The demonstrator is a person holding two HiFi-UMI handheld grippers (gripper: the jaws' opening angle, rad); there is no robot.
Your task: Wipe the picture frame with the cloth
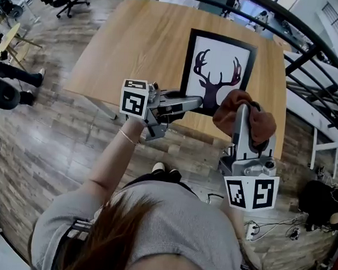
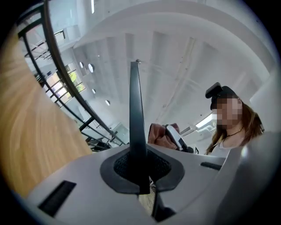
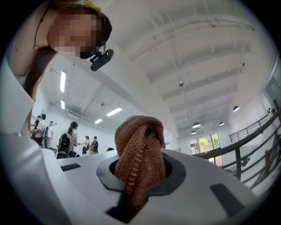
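The picture frame (image 1: pixel 219 66), with its deer print, is held over the wooden bench (image 1: pixel 134 48), its lower edge clamped between the jaws of the left hand-held gripper (image 1: pixel 189 103). Just beside it, the right hand-held gripper (image 1: pixel 241 120) is clamped on a bunched brown cloth (image 1: pixel 228 110).

Black picture frame (image 1: pixel 218 71), dark deer head on white, over the wooden table's (image 1: pixel 141 43) right half, near edge pinched in my left gripper (image 1: pixel 189 103), rust-brown cloth (image 1: pixel 261 125) bunched in my right gripper (image 1: pixel 242 115), above the table's near right edge
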